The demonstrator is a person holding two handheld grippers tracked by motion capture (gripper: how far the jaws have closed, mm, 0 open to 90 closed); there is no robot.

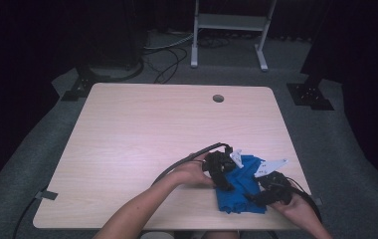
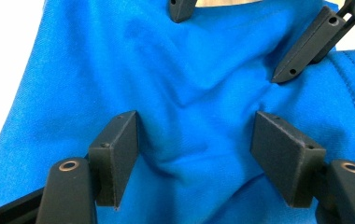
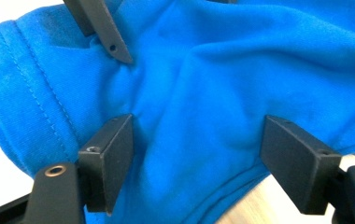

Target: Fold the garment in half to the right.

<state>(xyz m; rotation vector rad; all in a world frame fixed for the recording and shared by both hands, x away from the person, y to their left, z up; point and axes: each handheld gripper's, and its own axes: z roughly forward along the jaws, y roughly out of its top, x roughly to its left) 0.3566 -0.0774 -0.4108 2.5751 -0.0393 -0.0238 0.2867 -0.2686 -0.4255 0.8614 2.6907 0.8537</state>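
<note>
A crumpled blue cloth lies at the table's near right. My left gripper points down into its left part, and my right gripper comes in from the right onto its near part. In the left gripper view the left gripper stands open, jaws wide apart, with a ridge of the blue cloth bunched between them. The right gripper is also open over the blue cloth, whose stitched hem runs at the left. Each view shows the other gripper's fingertips touching the cloth farther off.
The light wooden table has a round cable hole near its far edge. A black cable trails left from the left gripper. A white metal stand and black floor bases sit beyond the table.
</note>
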